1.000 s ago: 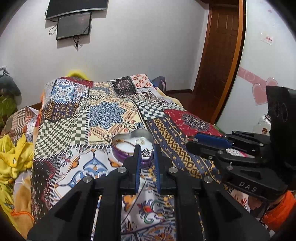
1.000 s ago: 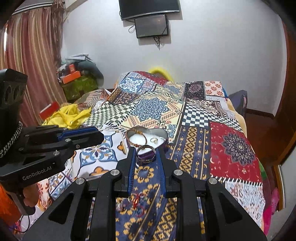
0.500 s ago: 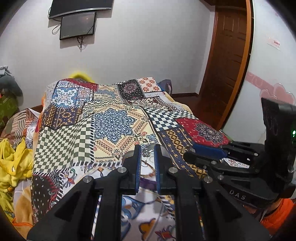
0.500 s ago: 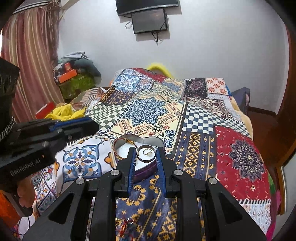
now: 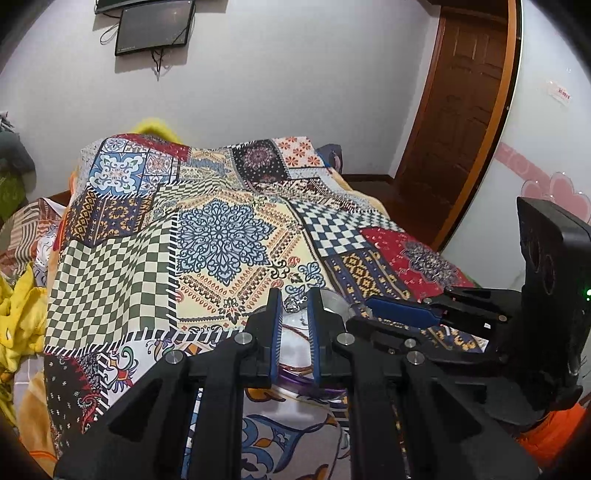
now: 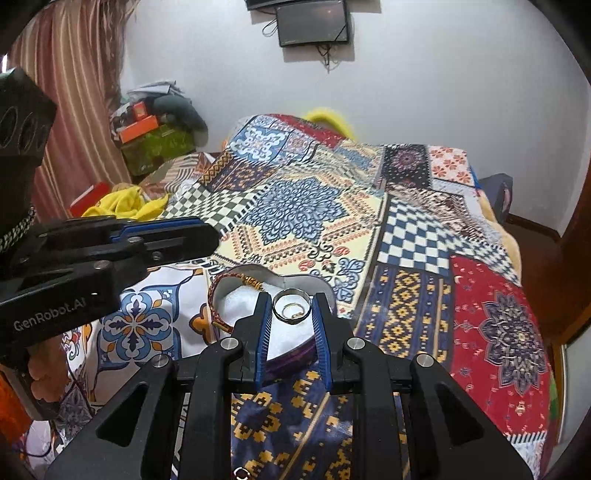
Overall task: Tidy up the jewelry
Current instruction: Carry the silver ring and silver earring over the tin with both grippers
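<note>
Two claws over one big bed [image 6: 406,206], and that bed fills both views, spread with a patchwork cover [image 5: 221,236] of checks, medallions and florals. On the far wall hangs a dark screen [image 6: 314,22]; a wooden door [image 5: 454,122] stands at the far right of the left wrist view, striped curtains [image 6: 74,92] at the far left of the right wrist view, with yellow cloth [image 6: 125,205] bunched at the bed's left edge.

Next down in size, a heart-shaped tin [image 6: 255,271] with a white lining and purple wall, sitting on the cover at the near end of the bed. A red and gold cord bracelet [image 6: 221,291] curls along its left inner rim, and a small gold ring [image 6: 291,309] lies on the lining.

Now the right claw [image 6: 291,308]: jaws narrow, clamped on a silver band ring [image 6: 291,293] standing on edge between the blue pads, poised right over the tin's lining, the gold ring showing through its hoop.

And the left claw [image 5: 294,302]: jaws nearly together, pinching a small sparkling silver piece [image 5: 293,302] at the very tips, just above the tin's far rim. Whether it is a ring or a pendant is too small to tell. The two claws sit side by side, close together, both angled down at the tin.
</note>
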Available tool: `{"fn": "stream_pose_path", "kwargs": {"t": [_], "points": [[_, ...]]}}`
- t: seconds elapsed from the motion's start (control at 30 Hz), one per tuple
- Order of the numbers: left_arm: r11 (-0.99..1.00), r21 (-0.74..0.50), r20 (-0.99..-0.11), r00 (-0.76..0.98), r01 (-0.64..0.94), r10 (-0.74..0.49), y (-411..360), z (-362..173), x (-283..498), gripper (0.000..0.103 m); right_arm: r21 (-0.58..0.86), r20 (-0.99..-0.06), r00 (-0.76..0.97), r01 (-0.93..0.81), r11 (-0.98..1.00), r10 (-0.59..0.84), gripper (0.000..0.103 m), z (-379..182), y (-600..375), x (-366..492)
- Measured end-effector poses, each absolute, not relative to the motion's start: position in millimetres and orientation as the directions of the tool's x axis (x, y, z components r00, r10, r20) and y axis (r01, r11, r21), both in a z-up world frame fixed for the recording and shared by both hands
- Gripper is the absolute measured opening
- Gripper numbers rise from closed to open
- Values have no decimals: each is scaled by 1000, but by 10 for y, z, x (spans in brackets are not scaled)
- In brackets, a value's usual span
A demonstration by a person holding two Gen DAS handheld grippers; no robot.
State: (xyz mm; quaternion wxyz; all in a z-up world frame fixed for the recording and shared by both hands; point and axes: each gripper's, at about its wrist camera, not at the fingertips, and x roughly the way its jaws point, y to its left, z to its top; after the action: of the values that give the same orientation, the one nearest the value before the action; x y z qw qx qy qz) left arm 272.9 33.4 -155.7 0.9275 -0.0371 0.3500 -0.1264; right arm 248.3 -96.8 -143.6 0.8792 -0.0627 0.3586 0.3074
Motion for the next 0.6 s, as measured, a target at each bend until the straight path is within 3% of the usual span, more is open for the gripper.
{"fn": "stream_pose_path", "kwargs": {"t": [0.6], "points": [[968,-156,-678,691,197,-250,381,-1711,2764,12,111,-710,510,-600,792,486,20,-1585,-880,2587]]}}
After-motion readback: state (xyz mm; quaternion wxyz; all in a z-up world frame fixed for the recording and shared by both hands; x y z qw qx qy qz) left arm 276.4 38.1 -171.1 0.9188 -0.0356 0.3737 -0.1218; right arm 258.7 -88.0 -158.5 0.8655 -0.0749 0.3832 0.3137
